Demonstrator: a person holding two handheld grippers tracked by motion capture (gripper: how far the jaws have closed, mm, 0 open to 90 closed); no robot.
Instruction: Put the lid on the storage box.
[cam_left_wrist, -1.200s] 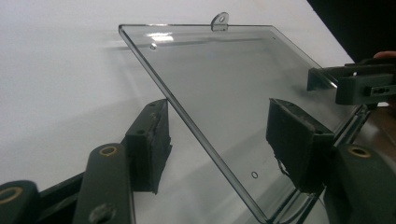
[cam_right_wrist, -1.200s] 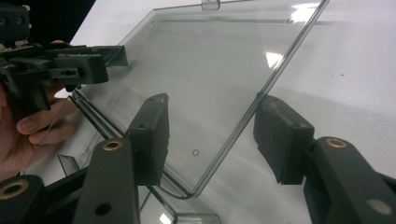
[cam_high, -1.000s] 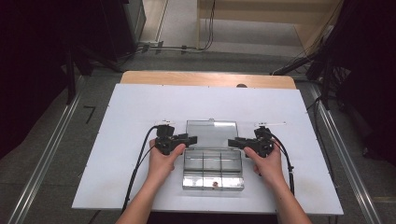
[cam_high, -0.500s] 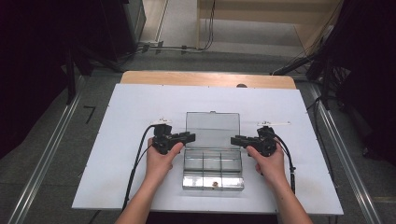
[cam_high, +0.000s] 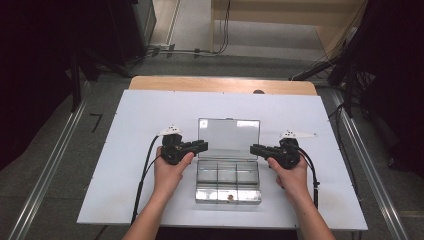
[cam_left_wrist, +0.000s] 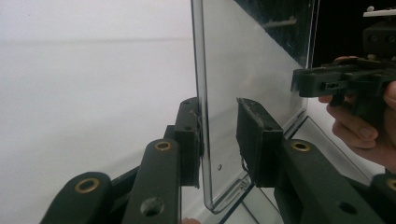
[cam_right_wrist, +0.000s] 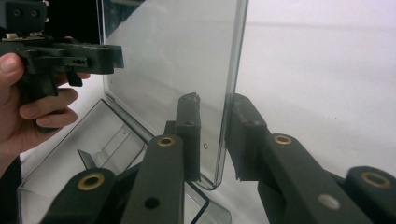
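A clear plastic compartment box (cam_high: 228, 180) lies on the white table top (cam_high: 125, 125) with its lid (cam_high: 229, 138) raised. My left gripper (cam_high: 204, 145) sits at the lid's left edge and my right gripper (cam_high: 253, 148) at its right edge. In the left gripper view the lid (cam_left_wrist: 252, 70) stands between the jaws of the left gripper (cam_left_wrist: 218, 135): one pad touches it, the other stands off. In the right gripper view the lid (cam_right_wrist: 173, 60) runs between the jaws of the right gripper (cam_right_wrist: 215, 135), with a gap on one side. Both pairs of jaws have just been closing.
The box's compartments look bare apart from a small latch at the front wall (cam_high: 229, 197). A wooden edge (cam_high: 222, 84) borders the far side of the white top. Cables trail from both grippers toward the person. Dark floor and rails flank the table.
The lid's top edge has swung further away from the person. Both grippers have drifted slightly outward and away, to the lid's side edges.
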